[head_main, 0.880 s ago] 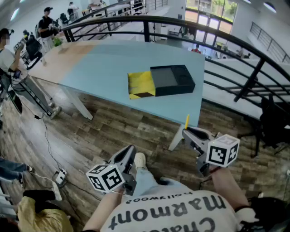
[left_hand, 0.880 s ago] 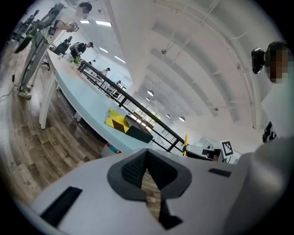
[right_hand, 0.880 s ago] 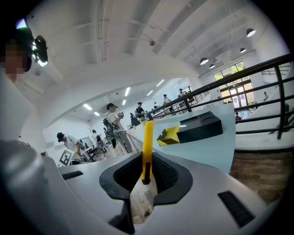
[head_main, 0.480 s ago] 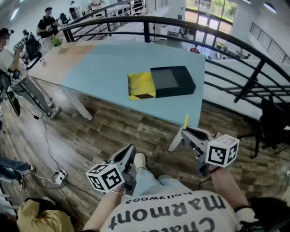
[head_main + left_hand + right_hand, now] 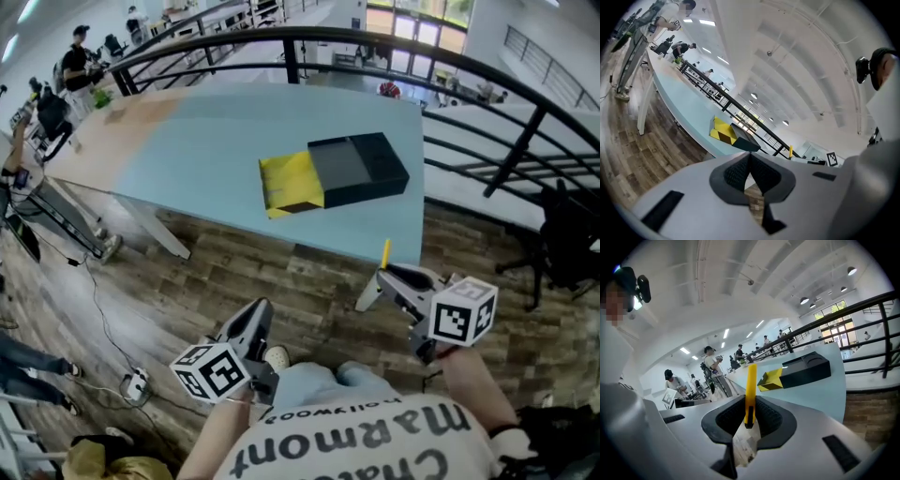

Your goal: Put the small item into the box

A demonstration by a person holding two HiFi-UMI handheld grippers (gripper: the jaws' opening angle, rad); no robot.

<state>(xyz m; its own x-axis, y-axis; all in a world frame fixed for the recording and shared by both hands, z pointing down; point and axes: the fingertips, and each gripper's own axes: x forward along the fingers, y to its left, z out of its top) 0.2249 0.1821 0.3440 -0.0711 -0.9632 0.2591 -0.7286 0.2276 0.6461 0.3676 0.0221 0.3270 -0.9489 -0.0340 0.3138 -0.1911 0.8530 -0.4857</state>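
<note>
A black box (image 5: 359,168) lies on the light blue table (image 5: 206,150), with its yellow inner drawer (image 5: 291,181) pulled out to the left. It also shows as the box (image 5: 806,368) in the right gripper view and the box (image 5: 745,143) in the left gripper view. My right gripper (image 5: 382,276) hovers over the floor short of the table's near edge, shut on a thin yellow stick (image 5: 750,392) that pokes upward, seen as the stick (image 5: 385,251) from the head. My left gripper (image 5: 260,314) hangs lower left, its jaws closed with nothing between them.
A black curved railing (image 5: 487,103) runs behind and to the right of the table. Wooden floor (image 5: 234,272) lies between me and the table. People (image 5: 75,66) stand at the far left, and a cable with a plug (image 5: 131,384) lies on the floor.
The view has shifted slightly; the table and box sit a little nearer and lower. Both grippers hold about the same places, the left one slightly lower.
</note>
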